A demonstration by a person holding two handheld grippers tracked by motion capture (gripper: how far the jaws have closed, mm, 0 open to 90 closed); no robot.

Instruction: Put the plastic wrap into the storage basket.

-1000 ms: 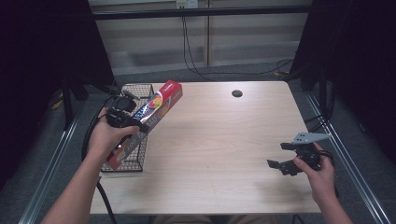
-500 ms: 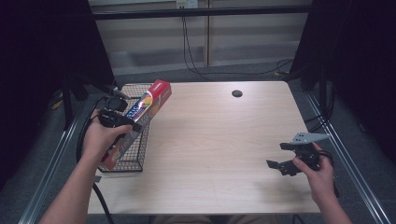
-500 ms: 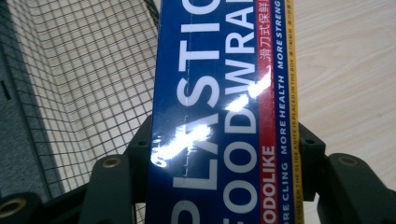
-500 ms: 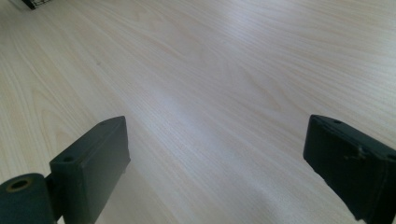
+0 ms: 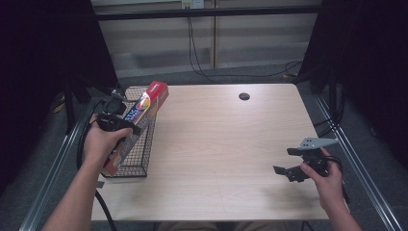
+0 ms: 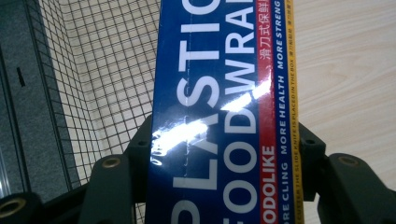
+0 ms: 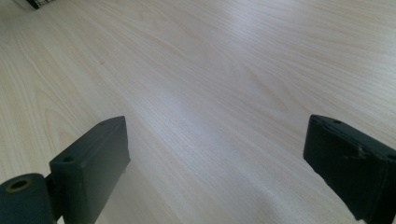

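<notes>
A long blue and red plastic food wrap box slants over the black wire basket at the table's left edge, its red end up and away from me. My left gripper is shut on the box near its middle. In the left gripper view both jaws press on the sides of the box, with the basket mesh behind it. My right gripper rests low at the table's right front, open, nothing between its fingers.
The wooden table has a small dark round hole near its far edge. Metal rails run along both sides of the table. Cables hang down behind it.
The left gripper has carried the box a little to the left and tilted it steeper over the basket. The right gripper has not moved.
</notes>
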